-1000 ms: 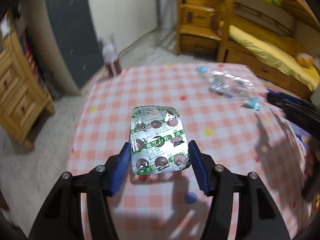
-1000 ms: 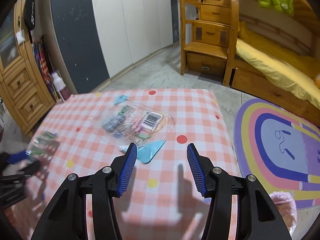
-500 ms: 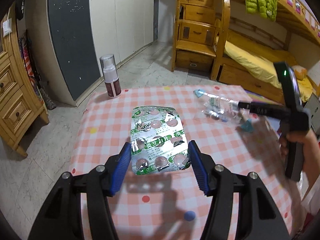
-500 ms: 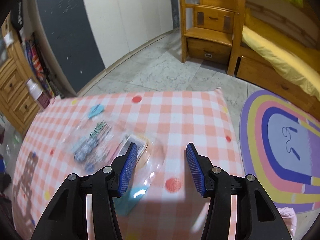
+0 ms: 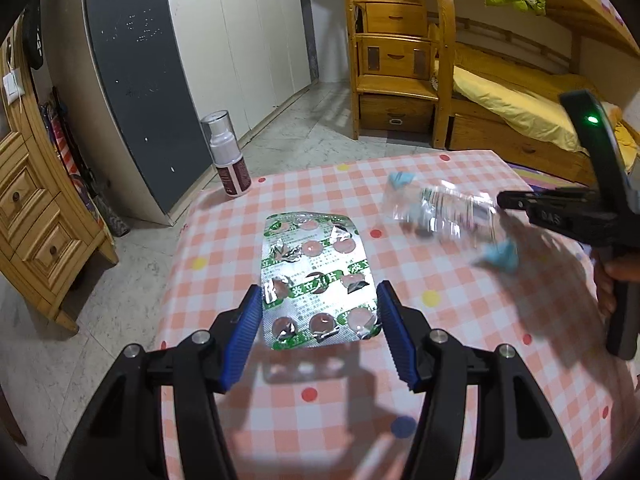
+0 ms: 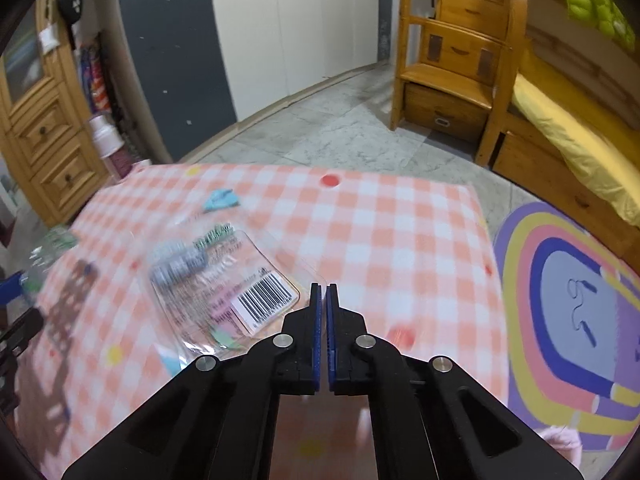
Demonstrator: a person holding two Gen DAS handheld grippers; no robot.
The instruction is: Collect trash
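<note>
Pill sheet [image 5: 318, 286] clamped across its short width in left gripper [image 5: 318, 322], long axis pointing away, raised above checked table [image 5: 440, 360]. Right gripper [image 6: 323, 300] pinched shut, apparently on near corner of clear wrapper [image 6: 224, 288]; contact itself unclear. Wrapper lying left of and beyond its tips, nearer right hand than left.

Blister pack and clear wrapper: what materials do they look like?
Blister pack: shiny foil backing, likely aluminium; torn, curled flaps over the pockets, mirror glare. Wrapper: thin transparent plastic film, glossy; the checked cloth shows through, with a printed barcode label.
</note>
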